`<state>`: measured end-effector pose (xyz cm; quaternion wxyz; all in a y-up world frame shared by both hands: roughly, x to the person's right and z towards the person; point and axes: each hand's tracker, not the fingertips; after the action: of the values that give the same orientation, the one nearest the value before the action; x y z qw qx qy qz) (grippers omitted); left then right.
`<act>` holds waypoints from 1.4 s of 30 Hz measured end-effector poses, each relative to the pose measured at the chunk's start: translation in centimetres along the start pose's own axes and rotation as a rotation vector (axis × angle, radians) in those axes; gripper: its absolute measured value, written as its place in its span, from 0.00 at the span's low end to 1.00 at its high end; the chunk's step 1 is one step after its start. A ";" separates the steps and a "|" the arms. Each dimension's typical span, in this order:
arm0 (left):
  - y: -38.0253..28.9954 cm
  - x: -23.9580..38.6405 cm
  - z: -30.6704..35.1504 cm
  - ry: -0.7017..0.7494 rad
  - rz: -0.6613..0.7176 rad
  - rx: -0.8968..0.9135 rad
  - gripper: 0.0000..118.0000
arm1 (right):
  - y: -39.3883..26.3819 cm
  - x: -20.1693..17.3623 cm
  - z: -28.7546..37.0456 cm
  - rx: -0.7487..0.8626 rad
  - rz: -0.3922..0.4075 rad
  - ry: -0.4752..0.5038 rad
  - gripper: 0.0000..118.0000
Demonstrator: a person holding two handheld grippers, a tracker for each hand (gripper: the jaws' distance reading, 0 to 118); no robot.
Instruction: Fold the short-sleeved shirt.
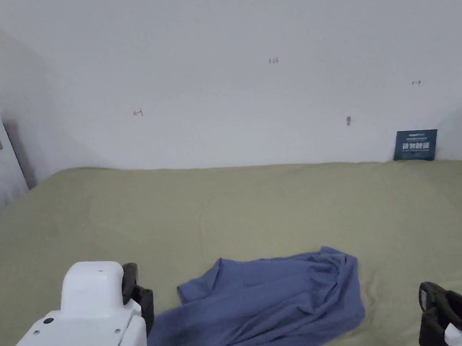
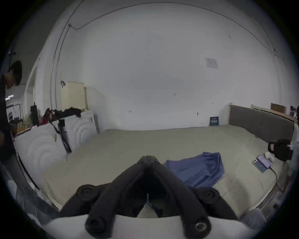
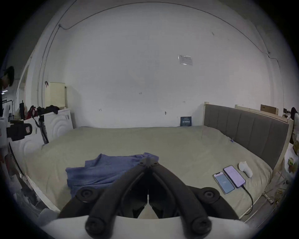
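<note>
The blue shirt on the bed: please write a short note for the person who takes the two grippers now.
Left gripper: shut, holding nothing, held above the bed left of the shirt.
Right gripper: shut, empty, at the shirt's right side.
Blue short-sleeved shirt: lies crumpled near the front edge of the olive bed sheet, not spread.
Done: nothing folded.
Left: spread flat, fold.
Two phones lie to the right.

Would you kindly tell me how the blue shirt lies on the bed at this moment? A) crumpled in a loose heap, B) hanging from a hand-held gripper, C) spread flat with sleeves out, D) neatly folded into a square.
A: the blue shirt lies bunched and wrinkled on the bed, with both the left hand-held gripper and the right hand-held gripper shut and apart from it.
</note>
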<state>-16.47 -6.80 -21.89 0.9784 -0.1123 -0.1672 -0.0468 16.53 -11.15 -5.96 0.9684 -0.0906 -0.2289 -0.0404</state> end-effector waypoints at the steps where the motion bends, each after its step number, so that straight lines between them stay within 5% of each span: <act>1: -0.3 -0.4 0.4 0.005 0.014 0.009 0.00 | -0.1 -0.3 0.2 0.001 0.004 0.004 0.02; 14: -0.6 -3.5 -1.0 0.018 0.061 -0.062 0.00 | 0.5 -1.0 -0.5 -0.017 0.006 0.019 0.02; 25: -5.5 -8.4 -17.2 -0.065 0.100 -0.456 0.00 | -1.7 -1.4 -4.7 -0.125 0.001 0.050 0.02; 26: -6.4 -8.7 -19.2 -0.076 0.104 -0.501 0.07 | -2.1 -1.4 -5.2 -0.142 0.006 0.050 0.02; 27: -7.3 -9.0 -21.5 -0.081 0.107 -0.552 0.25 | -2.4 -1.4 -5.8 -0.161 0.011 0.046 0.02; 29: -9.3 -8.9 -25.5 -0.061 0.077 -0.632 0.96 | -3.1 -1.3 -6.9 -0.198 0.011 0.039 0.02; 30: -10.4 -8.9 -27.4 -0.055 0.051 -0.666 1.00 | -3.4 -1.2 -7.5 -0.215 0.010 0.034 0.02; 37: -16.1 -7.8 -34.8 -0.035 0.021 -0.821 0.98 | -5.6 -0.1 -10.9 -0.316 0.013 0.007 0.02; 41: -14.8 -7.0 -32.2 -0.069 0.000 -0.749 0.83 | -6.5 1.0 -12.4 -0.361 0.031 -0.005 0.02; 42: -14.5 -6.8 -31.5 -0.049 -0.013 -0.739 0.68 | -6.6 1.3 -12.8 -0.364 0.036 -0.012 0.02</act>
<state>-14.78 -27.87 -50.17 0.8671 -0.4582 -0.1630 -0.1076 22.47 -20.14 -15.59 0.9352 -0.2689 -0.2217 -0.0631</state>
